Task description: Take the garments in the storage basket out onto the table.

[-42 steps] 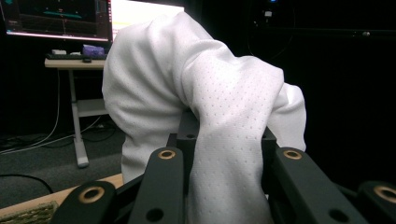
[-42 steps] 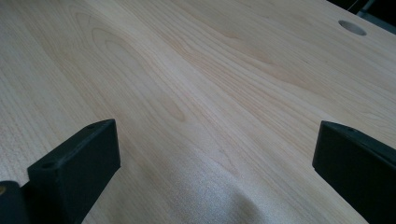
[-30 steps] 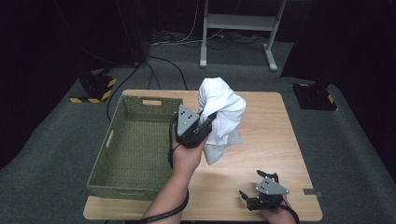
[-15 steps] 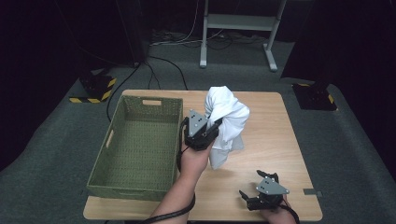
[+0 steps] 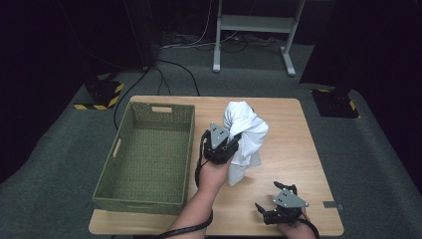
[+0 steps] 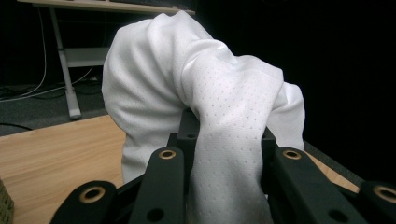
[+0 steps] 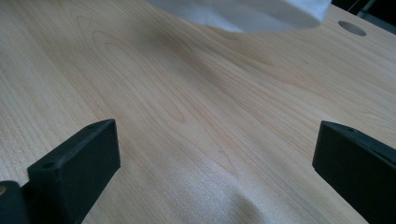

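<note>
A white perforated cloth (image 5: 247, 127) hangs bunched above the middle of the wooden table (image 5: 293, 124). My left gripper (image 5: 234, 140) is shut on it from the left side. In the left gripper view the cloth (image 6: 187, 79) drapes over and between the jaws of the left gripper (image 6: 229, 161). An empty green woven basket (image 5: 189, 149) stands on the table's left half, just left of that hand. My right gripper (image 5: 271, 195) rests low near the front right edge. Its jaws stand wide apart with bare wood between them (image 7: 215, 158). The cloth's lower edge (image 7: 243, 11) hangs ahead of it.
A round cable hole (image 7: 351, 28) sits in the tabletop beyond the cloth. Behind the table stand a metal frame (image 5: 251, 30) and floor cables (image 5: 174, 74). Black-and-yellow floor blocks (image 5: 102, 94) lie at the back left, another block (image 5: 338, 102) at the back right.
My left gripper has carried the cloth a little to the right and toward the person, away from the basket. The right gripper has stayed put.
</note>
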{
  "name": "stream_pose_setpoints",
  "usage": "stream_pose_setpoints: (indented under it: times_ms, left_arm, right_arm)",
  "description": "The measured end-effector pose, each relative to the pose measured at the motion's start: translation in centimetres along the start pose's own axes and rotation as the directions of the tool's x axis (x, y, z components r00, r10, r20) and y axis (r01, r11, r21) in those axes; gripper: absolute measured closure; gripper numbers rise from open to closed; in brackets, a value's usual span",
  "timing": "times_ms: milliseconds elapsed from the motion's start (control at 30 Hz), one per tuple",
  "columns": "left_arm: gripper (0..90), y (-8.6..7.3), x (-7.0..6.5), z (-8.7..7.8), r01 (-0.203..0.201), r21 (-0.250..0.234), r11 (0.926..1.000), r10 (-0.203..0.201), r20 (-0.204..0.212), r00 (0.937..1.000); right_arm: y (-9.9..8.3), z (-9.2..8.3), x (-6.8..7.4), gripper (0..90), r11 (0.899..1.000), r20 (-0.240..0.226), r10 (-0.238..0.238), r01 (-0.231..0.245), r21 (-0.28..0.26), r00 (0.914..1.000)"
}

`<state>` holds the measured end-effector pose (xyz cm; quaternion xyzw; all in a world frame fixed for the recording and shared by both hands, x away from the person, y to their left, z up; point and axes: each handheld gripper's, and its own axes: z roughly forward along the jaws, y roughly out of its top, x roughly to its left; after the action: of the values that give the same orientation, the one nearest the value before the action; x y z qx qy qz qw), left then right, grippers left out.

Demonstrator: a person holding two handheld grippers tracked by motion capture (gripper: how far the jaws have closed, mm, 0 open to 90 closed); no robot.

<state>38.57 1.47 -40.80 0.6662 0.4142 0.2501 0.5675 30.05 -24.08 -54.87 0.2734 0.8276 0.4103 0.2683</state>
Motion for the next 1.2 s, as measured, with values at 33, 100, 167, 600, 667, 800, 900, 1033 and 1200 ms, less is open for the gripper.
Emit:
stream_pose_setpoints:
  times_ms: [33, 100, 167, 600, 667, 800, 900, 1033, 1200]
  left_arm:
    - [73.2, -0.1, 0.0, 0.1, 0.002, 0.003, 1.0, -0.002, 0.0, 1.0]
    - [73.2, -0.3, 0.0, 0.4, 0.004, 0.009, 0.9999, -0.004, -0.001, 1.0]
    - [73.2, -0.6, 0.0, 0.7, 0.005, 0.016, 0.9999, -0.005, -0.001, 1.0]
    - [73.2, -2.1, 0.2, 1.9, 0.013, 0.06, 0.9981, -0.013, -0.01, 0.9999]
    - [73.1, -2.2, 0.2, 2.1, 0.014, 0.063, 0.9979, -0.013, -0.013, 0.9998]
    - [73.1, -2.6, 0.3, 2.4, 0.014, 0.075, 0.9971, -0.013, -0.016, 0.9998]
    - [73.1, -3.1, 0.3, 2.7, 0.015, 0.089, 0.9959, -0.014, -0.019, 0.9997]
    - [73.1, -3.6, 0.4, 3.1, 0.017, 0.107, 0.9941, -0.015, -0.021, 0.9997]
    - [73.1, -4.2, 0.5, 3.5, 0.022, 0.126, 0.9918, -0.019, -0.025, 0.9995]
  right_arm:
    - [0.0, 0.0, 0.0, 0.2, 1.0, 0.0, 0.0, 0.0, -0.001, 1.0]
    - [0.0, 0.0, 0.0, 0.2, 1.0, -0.001, 0.003, -0.003, 0.0, 1.0]
    - [0.0, 0.0, 0.0, 0.2, 1.0, -0.002, 0.003, -0.003, 0.0, 1.0]
    - [0.0, 0.0, 0.0, 0.2, 1.0, -0.003, 0.004, -0.004, -0.003, 1.0]
    - [0.0, 0.0, 0.0, 0.2, 1.0, -0.002, 0.004, -0.004, -0.003, 1.0]
    - [0.0, 0.0, 0.0, 0.2, 1.0, -0.002, 0.003, -0.003, -0.004, 1.0]
    - [0.0, 0.0, 0.0, 0.2, 1.0, -0.003, 0.004, -0.004, -0.003, 1.0]
    - [0.0, 0.0, 0.0, 0.2, 1.0, -0.003, 0.004, -0.004, -0.003, 1.0]
    - [0.0, 0.0, 0.0, 0.2, 1.0, -0.003, 0.004, -0.004, -0.004, 1.0]
